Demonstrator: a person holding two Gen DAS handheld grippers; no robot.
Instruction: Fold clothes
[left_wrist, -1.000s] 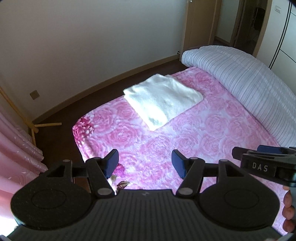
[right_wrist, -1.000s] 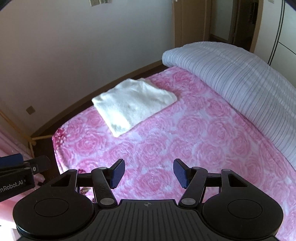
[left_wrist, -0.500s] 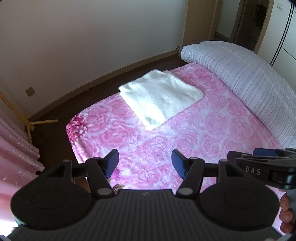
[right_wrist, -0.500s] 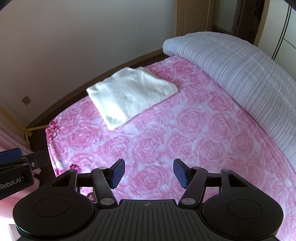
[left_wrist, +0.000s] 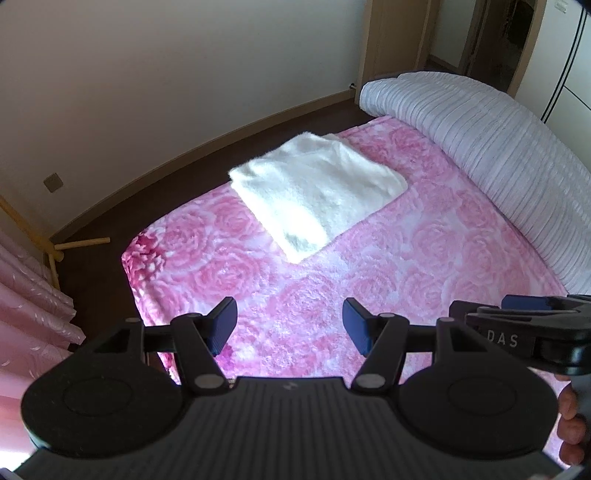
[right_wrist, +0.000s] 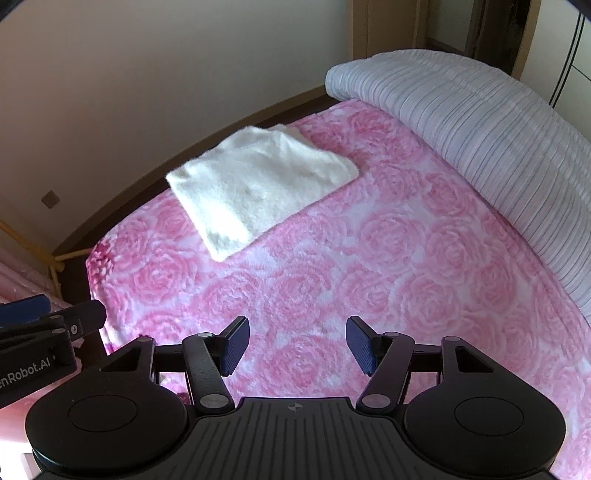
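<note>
A white fluffy garment (left_wrist: 317, 192) lies folded into a neat rectangle on the pink rose-patterned blanket (left_wrist: 388, 273), near the bed's far left edge. It also shows in the right wrist view (right_wrist: 258, 188). My left gripper (left_wrist: 290, 326) is open and empty, held above the blanket well short of the garment. My right gripper (right_wrist: 297, 345) is open and empty too, at about the same distance from it. The right gripper's side shows at the right edge of the left wrist view (left_wrist: 524, 332), and the left gripper's side shows at the left edge of the right wrist view (right_wrist: 40, 332).
A rolled striped white duvet (right_wrist: 480, 133) lies along the bed's right side. Dark floor and a white wall (left_wrist: 166, 74) lie beyond the bed's left edge. Pink curtains (left_wrist: 26, 306) and a wooden stand (left_wrist: 55, 247) are at the left. A doorway is at the back right.
Both grippers have pulled back and risen slightly, so the garment sits a bit farther away and more to the left. Both stay open. The garment has not moved.
</note>
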